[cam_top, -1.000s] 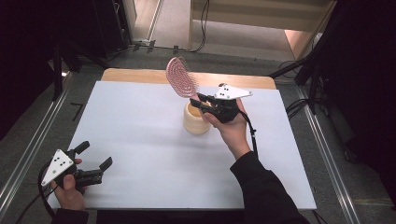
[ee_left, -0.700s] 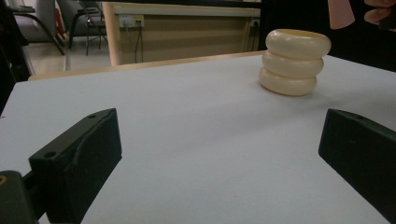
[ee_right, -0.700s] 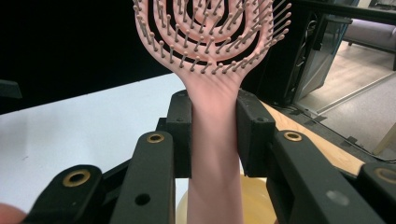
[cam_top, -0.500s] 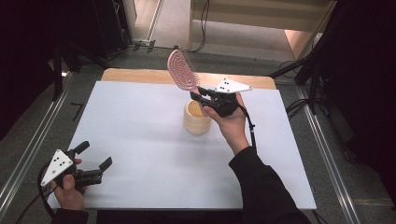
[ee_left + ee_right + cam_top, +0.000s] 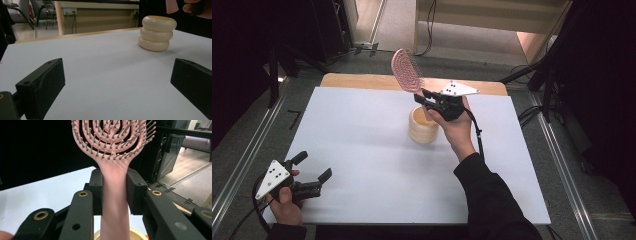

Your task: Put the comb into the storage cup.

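Above cream ringed cup [image 5: 423, 125], our right tongs [image 5: 426, 98] pinch pink hairbrush [image 5: 406, 70] by handle. Left tongs [image 5: 314, 169] wide, empty, low on tabletop [image 5: 362, 145]. Loose pinch: brush may tip, miss cup.

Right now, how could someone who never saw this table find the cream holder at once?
Look at the white table, toward its far edge right of the middle. There stands the cream holder, shaped like three stacked rings. It is the sole thing standing on the board, just under the pink hairbrush in the right claw.
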Action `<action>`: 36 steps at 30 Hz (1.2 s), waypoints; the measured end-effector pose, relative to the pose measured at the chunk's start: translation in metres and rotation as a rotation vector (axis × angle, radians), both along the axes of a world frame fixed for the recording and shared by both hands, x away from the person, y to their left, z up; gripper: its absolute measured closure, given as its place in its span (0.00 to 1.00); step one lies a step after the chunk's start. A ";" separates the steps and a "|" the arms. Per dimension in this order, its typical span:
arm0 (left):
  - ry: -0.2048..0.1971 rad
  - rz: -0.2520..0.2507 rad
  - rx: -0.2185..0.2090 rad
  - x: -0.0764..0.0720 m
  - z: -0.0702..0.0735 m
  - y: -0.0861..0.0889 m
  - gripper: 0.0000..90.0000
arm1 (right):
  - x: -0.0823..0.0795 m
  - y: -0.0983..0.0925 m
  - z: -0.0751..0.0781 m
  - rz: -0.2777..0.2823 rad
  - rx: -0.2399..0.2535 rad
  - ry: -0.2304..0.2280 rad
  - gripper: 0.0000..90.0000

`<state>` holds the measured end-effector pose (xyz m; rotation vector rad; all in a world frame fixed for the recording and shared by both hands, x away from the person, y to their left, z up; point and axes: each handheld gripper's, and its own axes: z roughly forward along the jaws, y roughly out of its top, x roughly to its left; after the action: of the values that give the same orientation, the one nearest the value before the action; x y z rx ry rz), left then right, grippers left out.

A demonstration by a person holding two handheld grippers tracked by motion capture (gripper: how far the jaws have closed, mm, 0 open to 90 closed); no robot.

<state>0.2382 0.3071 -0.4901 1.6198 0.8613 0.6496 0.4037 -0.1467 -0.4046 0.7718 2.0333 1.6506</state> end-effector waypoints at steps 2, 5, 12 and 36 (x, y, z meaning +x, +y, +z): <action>-0.001 0.000 0.001 0.000 0.000 0.000 0.00 | 0.003 0.000 -0.004 0.001 0.003 0.000 0.76; -0.001 -0.001 -0.001 0.000 0.000 0.000 0.00 | 0.005 0.001 -0.008 -0.001 0.009 0.001 0.76; -0.001 -0.001 -0.003 0.000 0.000 0.000 0.00 | 0.010 0.003 -0.016 -0.002 0.018 0.012 0.76; 0.001 -0.001 0.000 0.000 0.000 0.000 0.00 | 0.014 -0.004 -0.049 -0.010 0.033 0.054 0.76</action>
<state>0.2384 0.3069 -0.4905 1.6205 0.8609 0.6484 0.4181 -0.1507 -0.4536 0.8453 2.0395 1.6784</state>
